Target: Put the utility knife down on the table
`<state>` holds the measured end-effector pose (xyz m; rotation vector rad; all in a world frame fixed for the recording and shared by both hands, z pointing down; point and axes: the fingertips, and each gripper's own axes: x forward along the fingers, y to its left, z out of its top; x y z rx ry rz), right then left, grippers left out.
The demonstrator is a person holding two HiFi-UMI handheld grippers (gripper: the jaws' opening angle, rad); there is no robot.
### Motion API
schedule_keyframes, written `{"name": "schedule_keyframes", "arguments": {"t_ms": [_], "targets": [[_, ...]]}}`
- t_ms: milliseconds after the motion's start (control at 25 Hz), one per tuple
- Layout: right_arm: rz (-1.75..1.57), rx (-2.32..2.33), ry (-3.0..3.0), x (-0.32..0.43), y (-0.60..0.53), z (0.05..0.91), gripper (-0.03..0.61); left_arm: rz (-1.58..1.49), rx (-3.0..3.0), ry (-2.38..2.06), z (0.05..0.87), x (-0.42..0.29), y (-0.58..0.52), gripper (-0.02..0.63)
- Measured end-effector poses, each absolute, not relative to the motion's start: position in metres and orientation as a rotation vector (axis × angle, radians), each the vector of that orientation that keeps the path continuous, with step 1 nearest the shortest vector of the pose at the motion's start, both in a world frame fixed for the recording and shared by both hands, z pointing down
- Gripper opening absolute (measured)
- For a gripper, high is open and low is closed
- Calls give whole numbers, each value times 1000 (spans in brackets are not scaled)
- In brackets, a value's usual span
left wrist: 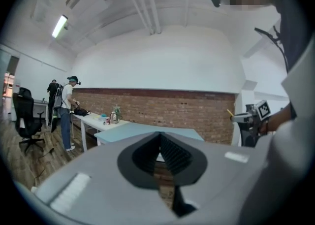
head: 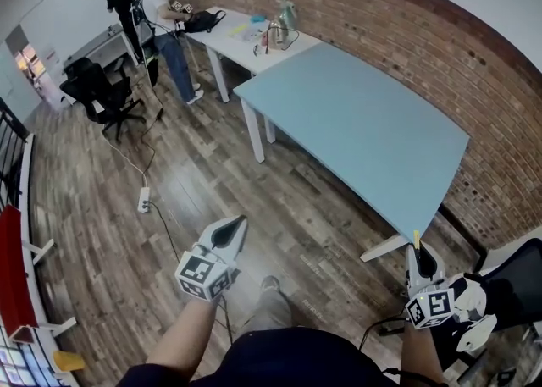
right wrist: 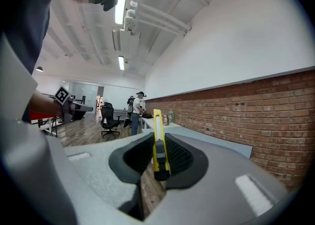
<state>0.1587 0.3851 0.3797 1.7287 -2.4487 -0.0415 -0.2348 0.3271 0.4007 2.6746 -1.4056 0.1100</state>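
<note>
A yellow utility knife stands clamped between the jaws of my right gripper, its tip pointing up and forward. In the head view only the knife's yellow tip pokes out of the right gripper, which hangs just off the near corner of the light blue table. My left gripper is held over the wooden floor, left of the table, jaws together and empty. In the left gripper view its jaws meet with nothing between them, and the table lies ahead.
A white table with a kettle and small items stands at the far end, with a person beside it. Office chairs stand at the left. A power strip with its cable lies on the floor. A brick wall runs behind the tables.
</note>
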Motion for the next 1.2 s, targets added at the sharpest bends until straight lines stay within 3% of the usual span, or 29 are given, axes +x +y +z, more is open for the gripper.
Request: {"name": "schedule_keyframes", "arguments": {"t_ms": [320, 600, 1200], "targets": [[16, 1733, -2462, 101, 308, 380, 66, 121, 2680, -1387, 383, -290, 239, 0], [-19, 1758, -2495, 47, 246, 366, 66, 331, 2819, -1312, 398, -308, 181, 0], [-2, 1792, -2466, 34, 182, 370, 66, 227, 2833, -1221, 392, -314, 116, 0]]}}
